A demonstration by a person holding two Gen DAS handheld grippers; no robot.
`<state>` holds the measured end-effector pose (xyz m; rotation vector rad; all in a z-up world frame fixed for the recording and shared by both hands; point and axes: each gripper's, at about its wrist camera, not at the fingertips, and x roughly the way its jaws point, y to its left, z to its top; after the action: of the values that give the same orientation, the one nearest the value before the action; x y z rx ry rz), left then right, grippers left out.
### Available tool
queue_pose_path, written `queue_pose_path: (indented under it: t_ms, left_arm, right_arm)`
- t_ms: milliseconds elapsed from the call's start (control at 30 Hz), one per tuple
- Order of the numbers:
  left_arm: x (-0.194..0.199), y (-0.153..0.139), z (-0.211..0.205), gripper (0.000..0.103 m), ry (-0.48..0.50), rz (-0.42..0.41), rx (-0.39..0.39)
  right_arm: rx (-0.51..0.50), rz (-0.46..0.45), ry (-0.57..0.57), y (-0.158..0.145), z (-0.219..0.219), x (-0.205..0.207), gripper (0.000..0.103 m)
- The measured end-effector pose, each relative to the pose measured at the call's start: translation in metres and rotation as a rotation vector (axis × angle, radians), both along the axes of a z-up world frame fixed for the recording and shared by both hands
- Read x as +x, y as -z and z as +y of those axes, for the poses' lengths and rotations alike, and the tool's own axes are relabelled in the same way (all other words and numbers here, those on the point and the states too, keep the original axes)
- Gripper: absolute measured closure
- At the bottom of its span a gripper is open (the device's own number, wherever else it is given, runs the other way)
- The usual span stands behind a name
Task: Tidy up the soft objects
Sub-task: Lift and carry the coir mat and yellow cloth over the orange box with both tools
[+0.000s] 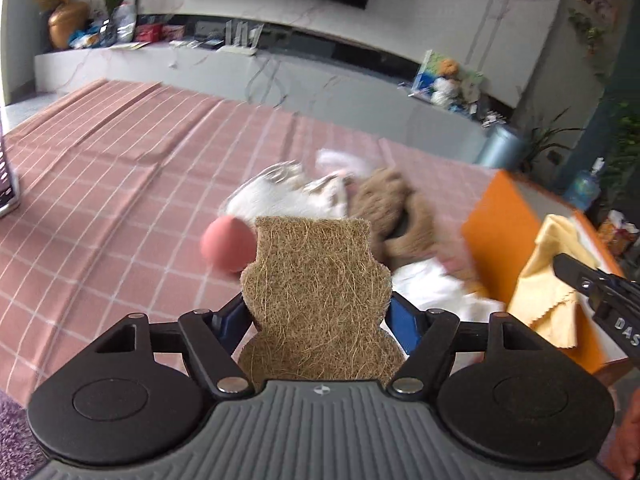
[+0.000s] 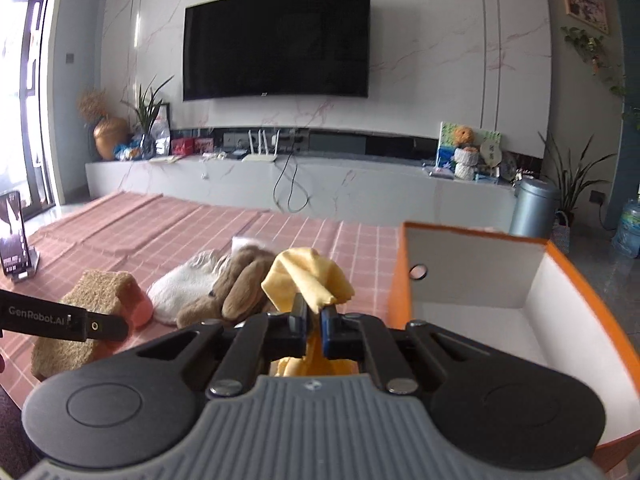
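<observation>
Pad (image 1: 316, 300) sitting between left gripper (image 1: 318, 316) jaws, ball (image 1: 226, 249) just left behind it; toys (image 2: 224, 288) lying on cloth (image 1: 100, 200) beyond; box (image 2: 480, 280) standing right; phone (image 2: 14, 236) standing far left.

A home living room: a wall-mounted television (image 2: 276, 42) is hanging above a marble media console (image 2: 300, 184), houseplants (image 2: 572, 176) flanking it.

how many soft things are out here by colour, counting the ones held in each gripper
Brown: 2, the fibre pad in the left gripper and the plush toy
Yellow: 1, the cloth in the right gripper
Pink: 1, the ball
White: 1, the fluffy item
Total: 5; more may be hidden in the blurred heap.
</observation>
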<state>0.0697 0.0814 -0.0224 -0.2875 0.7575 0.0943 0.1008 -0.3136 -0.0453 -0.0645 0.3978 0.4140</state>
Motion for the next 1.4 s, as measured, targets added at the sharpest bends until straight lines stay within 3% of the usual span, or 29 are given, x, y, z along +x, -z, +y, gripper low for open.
queue_pose_path:
  t_ms: [233,433,633,867,1000,1233,1400]
  left_arm:
    - [0.004,-0.049,-0.053,0.020,0.197,-0.114,-0.033]
    - [0.022,-0.077,-0.118,0.020,0.393,-0.166,-0.070]
    - [0.053,-0.087,-0.178,0.020,0.529,-0.173,-0.082]
    - [0.092,-0.076,-0.235,0.020,0.679,-0.060,-0.052]
    - [0.102,-0.061,-0.258,0.020,0.722,-0.014,0.026]
    - [0.112,-0.041,-0.281,0.020,0.747,0.077,0.138]
    - [0.116,-0.032,-0.291,0.020,0.760,0.128,0.191]
  right_arm:
    - [0.032,-0.014,0.051,-0.040,-0.052,-0.006,0.099]
    - [0.010,0.095,0.093,-0.055,-0.102,0.004,0.099]
    - [-0.122,0.222,0.082,-0.047,-0.146,0.024,0.099]
    - [-0.218,0.347,0.019,-0.023,-0.173,0.056,0.099]
    - [-0.292,0.374,-0.055,-0.010,-0.166,0.064,0.099]
    - [-0.407,0.441,-0.100,0.007,-0.164,0.087,0.099]
    - [-0.415,0.479,-0.112,0.014,-0.169,0.094,0.099]
